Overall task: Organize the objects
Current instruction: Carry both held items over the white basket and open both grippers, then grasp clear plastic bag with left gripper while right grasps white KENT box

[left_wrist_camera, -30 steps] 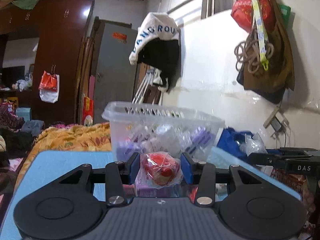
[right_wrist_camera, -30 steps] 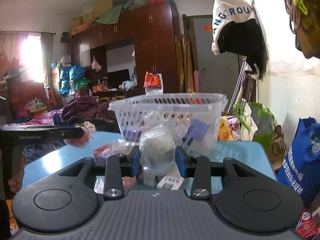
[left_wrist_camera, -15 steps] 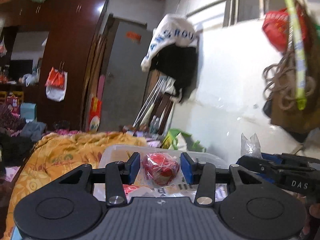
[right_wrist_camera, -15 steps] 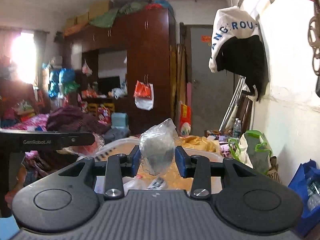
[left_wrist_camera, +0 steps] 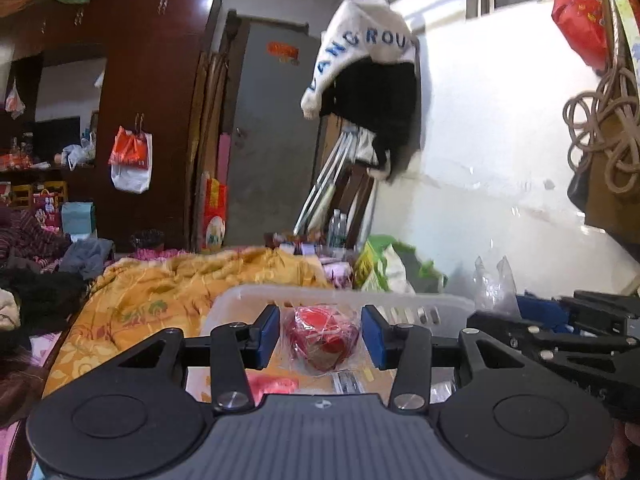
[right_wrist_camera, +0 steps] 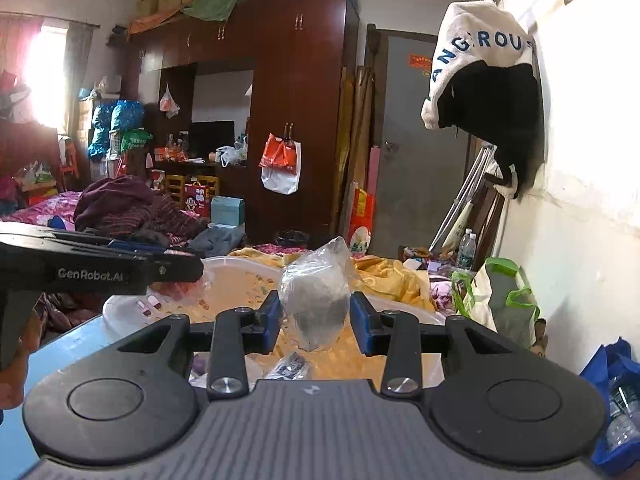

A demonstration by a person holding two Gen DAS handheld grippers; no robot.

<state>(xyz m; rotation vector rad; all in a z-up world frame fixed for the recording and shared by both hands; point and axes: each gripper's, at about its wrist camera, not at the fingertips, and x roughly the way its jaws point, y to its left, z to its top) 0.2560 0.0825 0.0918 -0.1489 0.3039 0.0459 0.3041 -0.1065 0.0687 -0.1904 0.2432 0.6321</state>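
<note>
My left gripper (left_wrist_camera: pixel 320 336) hovers over the white plastic basket (left_wrist_camera: pixel 400 304), its blue pads still on the clear wrap of a red wrapped item (left_wrist_camera: pixel 322 338) while the jaws are opening. Beside it, my right gripper (right_wrist_camera: pixel 316 318) is over the same basket (right_wrist_camera: pixel 240 266) with a clear bag holding something grey (right_wrist_camera: pixel 316 304) pinched between its pads; these jaws are opening too. Each gripper shows in the other's view: the right gripper (left_wrist_camera: pixel 580 332) at the right edge, the left gripper (right_wrist_camera: pixel 100 270) at the left edge.
Small packets (right_wrist_camera: pixel 292 364) lie on the basket's floor. The basket stands on a blue table (right_wrist_camera: pixel 80 344). A yellow blanket (left_wrist_camera: pixel 180 284) lies beyond it, a white wall (left_wrist_camera: pixel 500 160) with hanging bags runs along the right, and a green-handled bag (right_wrist_camera: pixel 500 300) stands by the wall.
Both grippers rose and moved forward from in front of the basket to above it, each carrying its item. The basket is now seen from above.
</note>
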